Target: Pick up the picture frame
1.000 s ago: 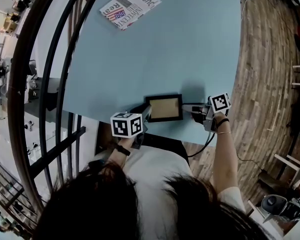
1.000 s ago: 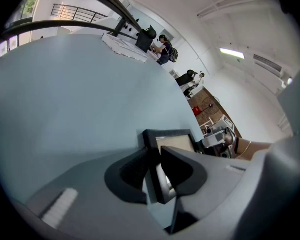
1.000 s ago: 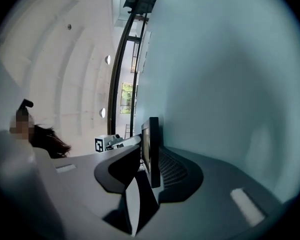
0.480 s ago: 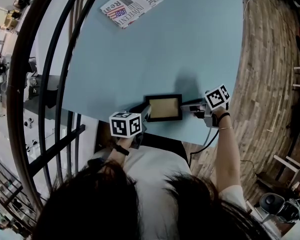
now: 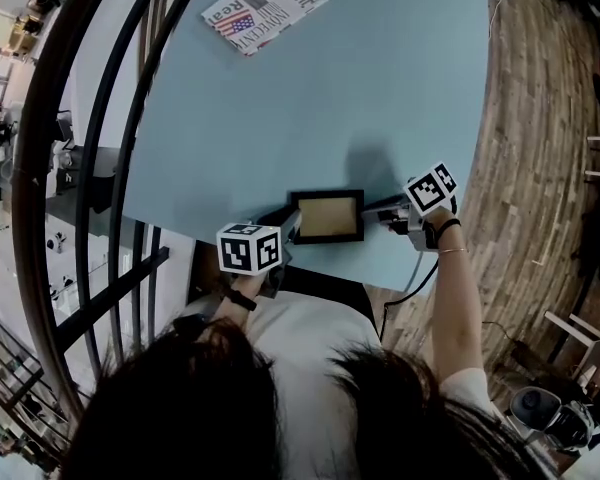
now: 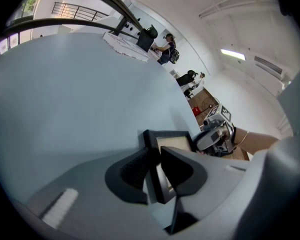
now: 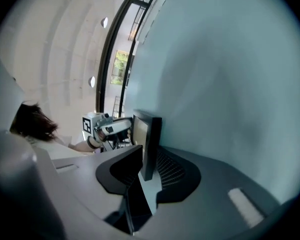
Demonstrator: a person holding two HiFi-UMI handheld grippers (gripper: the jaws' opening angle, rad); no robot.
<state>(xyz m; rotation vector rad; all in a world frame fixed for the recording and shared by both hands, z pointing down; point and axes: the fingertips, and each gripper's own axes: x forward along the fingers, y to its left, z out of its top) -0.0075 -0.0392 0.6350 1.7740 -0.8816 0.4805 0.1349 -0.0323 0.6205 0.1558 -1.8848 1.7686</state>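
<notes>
The picture frame (image 5: pixel 327 216), black with a tan inside, lies on the light blue table (image 5: pixel 330 98) close to its near edge. My left gripper (image 5: pixel 291 225) is at the frame's left side. In the left gripper view the jaws (image 6: pixel 155 168) are shut on that edge of the frame (image 6: pixel 172 143). My right gripper (image 5: pixel 376 213) is at the frame's right side. Its jaws (image 7: pixel 149 166) are closing, with the frame's edge (image 7: pixel 149 134) between them. A gap still shows beside the ribbed pad (image 7: pixel 167 168).
A printed paper with flags (image 5: pixel 265 6) lies at the table's far left. A black curved railing (image 5: pixel 100 148) runs along the table's left side. Wooden floor (image 5: pixel 540 168) lies to the right. The table's near edge runs just below the frame.
My right gripper has tilted, its marker cube rising in the head view, and its jaws have narrowed round the frame's right edge. The frame and the left gripper have stayed put.
</notes>
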